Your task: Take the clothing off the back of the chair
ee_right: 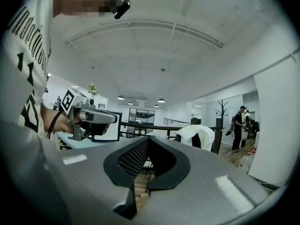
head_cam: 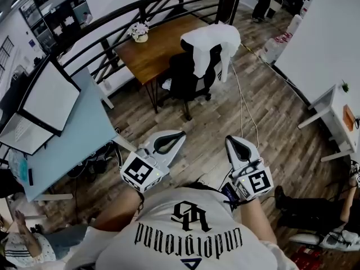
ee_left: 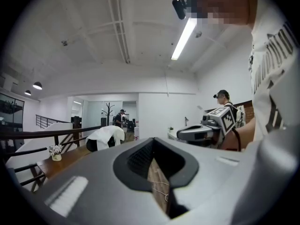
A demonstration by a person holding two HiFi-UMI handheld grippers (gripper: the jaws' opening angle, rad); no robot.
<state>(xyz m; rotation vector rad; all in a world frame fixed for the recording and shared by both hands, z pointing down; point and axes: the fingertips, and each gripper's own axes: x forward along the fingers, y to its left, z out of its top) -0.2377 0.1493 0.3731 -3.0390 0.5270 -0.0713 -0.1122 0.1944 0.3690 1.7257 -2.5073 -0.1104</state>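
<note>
A white garment [head_cam: 212, 45] hangs over the back of a black office chair [head_cam: 188, 79] at the far side of the wooden floor. It also shows small and distant as the white garment [ee_left: 107, 136] in the left gripper view and as the white garment [ee_right: 197, 134] in the right gripper view. Both grippers are held level close to the person's chest, well short of the chair. My left gripper [head_cam: 178, 135] is shut and empty. My right gripper [head_cam: 232, 142] is shut too, with nothing between its jaws. Each gripper camera sees the other gripper beside it.
A wooden table [head_cam: 163, 48] with a flower pot [head_cam: 139, 32] stands left of the chair, against a dark railing [head_cam: 129, 16]. A pale blue desk [head_cam: 73, 134] with a monitor [head_cam: 49, 97] is at the left. A white desk [head_cam: 334, 117] is at the right. A cable [head_cam: 244, 108] runs across the floor.
</note>
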